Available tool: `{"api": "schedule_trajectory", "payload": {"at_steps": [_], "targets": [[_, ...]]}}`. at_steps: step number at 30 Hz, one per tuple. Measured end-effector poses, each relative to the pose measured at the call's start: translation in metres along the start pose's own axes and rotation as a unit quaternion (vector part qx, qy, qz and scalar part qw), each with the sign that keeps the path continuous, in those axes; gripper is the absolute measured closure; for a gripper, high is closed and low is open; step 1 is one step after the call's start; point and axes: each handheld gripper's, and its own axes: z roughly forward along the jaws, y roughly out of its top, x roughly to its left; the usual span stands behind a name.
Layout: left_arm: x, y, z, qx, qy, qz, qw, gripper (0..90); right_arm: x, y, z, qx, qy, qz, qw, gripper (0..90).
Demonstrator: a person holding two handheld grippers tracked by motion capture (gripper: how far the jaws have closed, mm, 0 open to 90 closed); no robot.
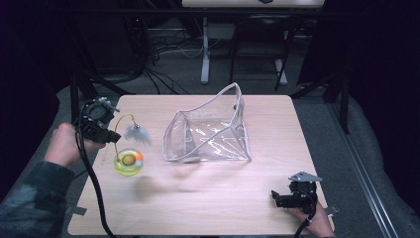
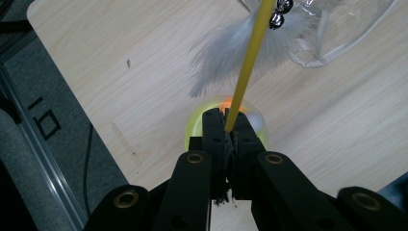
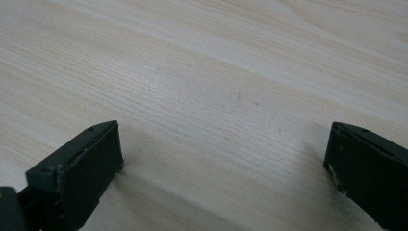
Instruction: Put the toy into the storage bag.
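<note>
- Pinching the yellow wand (image 2: 246, 67) of a cat toy between the left gripper (image 2: 230, 127) jaws, clamped tight on the thin stem.
- Dangling a grey feather (image 2: 226, 53) and small bells (image 2: 279, 14) off the wand's far end, just above the table (image 1: 208, 198).
- Hanging over the toy's yellow-green round base (image 1: 128, 162), with an orange ball (image 1: 138, 156) sitting inside it, near the table's left edge.
- Sitting just beside a clear plastic pouch (image 1: 210, 131), standing open mid-table.
- Resting the right gripper (image 1: 289, 197) low at the near right corner, jaws spread wide over bare wood, gripping nothing.
</note>
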Motion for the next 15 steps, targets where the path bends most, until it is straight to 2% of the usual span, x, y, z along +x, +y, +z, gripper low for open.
{"api": "schedule_trajectory", "payload": {"at_steps": [15], "targets": [[0.003,0.018,-0.012,0.014,0.01,0.01,0.9998,87.6,0.0,0.0,0.0,0.0,0.0,0.0,1.0,0.0]]}}
